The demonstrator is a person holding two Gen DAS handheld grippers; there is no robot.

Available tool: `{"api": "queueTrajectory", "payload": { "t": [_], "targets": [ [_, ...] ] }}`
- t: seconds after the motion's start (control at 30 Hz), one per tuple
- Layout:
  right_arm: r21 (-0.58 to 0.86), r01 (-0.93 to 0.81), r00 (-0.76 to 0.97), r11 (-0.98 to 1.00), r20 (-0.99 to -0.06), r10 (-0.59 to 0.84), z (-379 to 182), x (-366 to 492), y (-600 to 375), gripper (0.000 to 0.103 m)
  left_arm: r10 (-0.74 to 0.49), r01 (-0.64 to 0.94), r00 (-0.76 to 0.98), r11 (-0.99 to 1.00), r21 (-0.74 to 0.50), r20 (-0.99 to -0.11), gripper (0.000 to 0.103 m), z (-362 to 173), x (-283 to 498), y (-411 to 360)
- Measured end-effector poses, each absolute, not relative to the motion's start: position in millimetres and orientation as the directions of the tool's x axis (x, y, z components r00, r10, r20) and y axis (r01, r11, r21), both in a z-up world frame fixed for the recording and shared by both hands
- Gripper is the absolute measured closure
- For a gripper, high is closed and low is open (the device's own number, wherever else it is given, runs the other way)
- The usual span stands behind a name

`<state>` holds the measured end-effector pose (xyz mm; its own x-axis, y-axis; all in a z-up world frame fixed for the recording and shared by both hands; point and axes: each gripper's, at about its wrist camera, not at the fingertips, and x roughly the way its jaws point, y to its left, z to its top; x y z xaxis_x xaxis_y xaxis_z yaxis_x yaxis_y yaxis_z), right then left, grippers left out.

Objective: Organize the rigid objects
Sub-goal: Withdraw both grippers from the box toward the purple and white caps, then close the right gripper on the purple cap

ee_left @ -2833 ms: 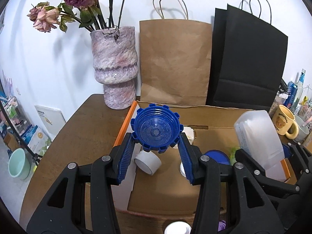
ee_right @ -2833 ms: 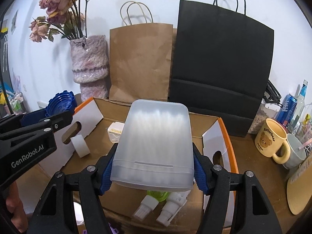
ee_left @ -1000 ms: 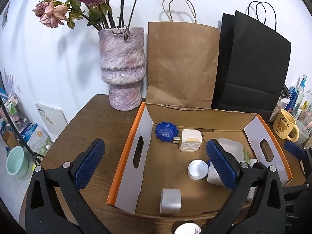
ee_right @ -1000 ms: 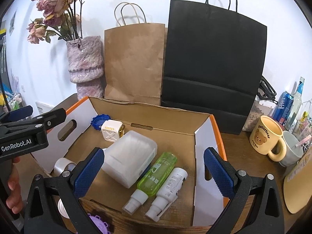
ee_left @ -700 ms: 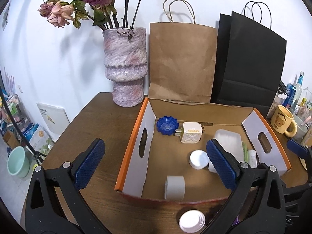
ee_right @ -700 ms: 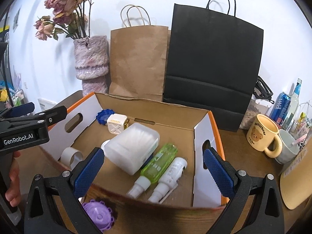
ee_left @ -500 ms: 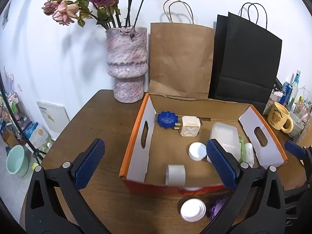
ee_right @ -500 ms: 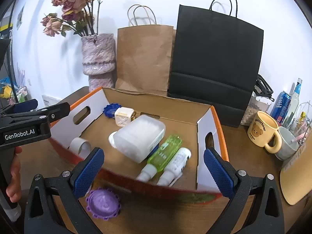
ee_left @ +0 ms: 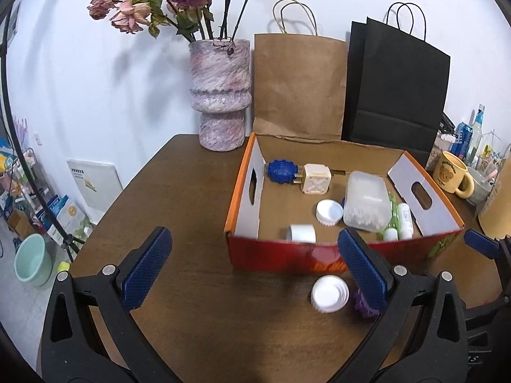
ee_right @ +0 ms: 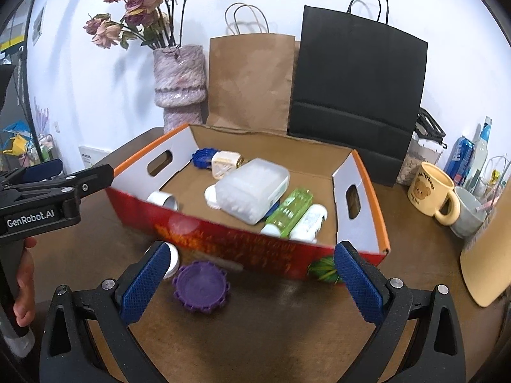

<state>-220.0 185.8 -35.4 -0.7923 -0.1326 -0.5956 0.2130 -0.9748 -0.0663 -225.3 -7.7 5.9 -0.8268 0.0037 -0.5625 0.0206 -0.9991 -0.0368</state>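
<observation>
Jaws on both my grippers gape empty; purple cap [ee_right: 201, 285] sits lower left, seemingly touching white cap [ee_left: 329, 293].

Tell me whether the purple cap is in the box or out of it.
Out. The purple cap lies on the table in front of the box's red wall.

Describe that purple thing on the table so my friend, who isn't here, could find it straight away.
Start at the big cardboard box with orange rims and a red front on the brown table. On the bare tabletop just in front of that red wall lie two round caps side by side. The purple lid is the one with a notched, gear-like edge, open side up; its neighbour, the white cap, is plain white.
</observation>
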Motion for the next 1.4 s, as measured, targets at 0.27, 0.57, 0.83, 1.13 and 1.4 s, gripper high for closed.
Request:
{"api": "queueTrajectory", "payload": {
  "t": [0.27, 0.57, 0.83, 1.13, 1.4],
  "targets": [
    [-0.051, 0.210, -0.770, -0.976, -0.624, -0.133, -48, -200, 181, 0.000, 0.000, 0.020, -0.817, -0.999, -0.028, -0.577, 0.000, -4, -199, -16],
    [-0.052, 0.204, -0.751, -0.978, -0.649, -0.122, -58, -189, 176, 0.000, 0.001, 0.020, -0.814, -0.999, -0.030, -0.580, 0.000, -10, -182, -21],
    [-0.061, 0.182, -0.723, -0.981, -0.685, -0.092, -69, -192, 173, 0.000, 0.025, 0.004, -0.812, -0.999, -0.049, -0.583, 0.000, -20, -170, -28],
    [-0.073, 0.199, -0.677, -0.977, -0.732, -0.083, -89, -206, 160, 0.000, 0.039, 0.001, -0.795, -0.998, -0.065, -0.605, 0.000, -27, -167, -37],
    [-0.055, 0.196, -0.643, -0.979, -0.761, -0.086, -96, -222, 152, 0.000, 0.045, 0.002, -0.793, -0.997, -0.076, -0.607, 0.000, -27, -168, -40]
  ]
}}
